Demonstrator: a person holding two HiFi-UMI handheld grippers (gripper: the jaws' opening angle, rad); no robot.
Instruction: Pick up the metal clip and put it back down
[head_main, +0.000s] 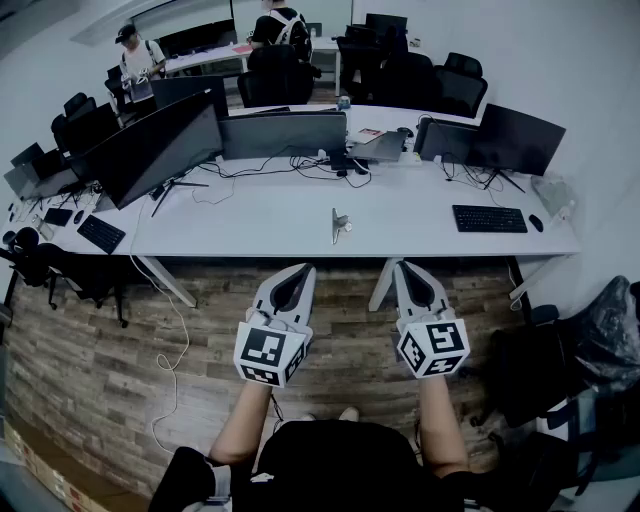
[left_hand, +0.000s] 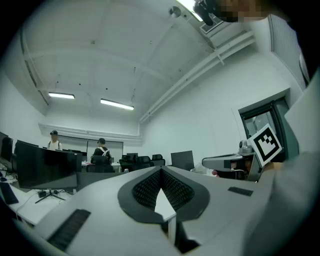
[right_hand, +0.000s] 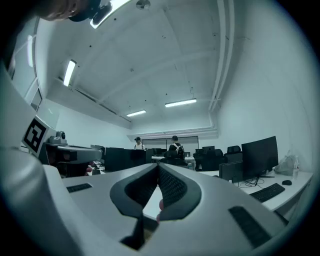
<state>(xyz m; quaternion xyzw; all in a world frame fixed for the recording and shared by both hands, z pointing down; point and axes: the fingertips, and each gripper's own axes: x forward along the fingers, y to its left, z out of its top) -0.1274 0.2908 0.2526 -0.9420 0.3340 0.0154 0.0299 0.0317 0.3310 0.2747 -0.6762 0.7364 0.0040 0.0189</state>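
Observation:
The metal clip is a small shiny object standing on the white desk near its front edge. Both grippers are held level over the wooden floor, short of the desk. My left gripper points at the desk edge to the clip's left, and its jaws meet at the tips with nothing between them. My right gripper is to the clip's right, also shut and empty. The clip does not show in either gripper view.
Several monitors line the back of the desk, with cables. A black keyboard and a mouse lie at the right. Office chairs and two people are at the far desks. A white cable trails on the floor.

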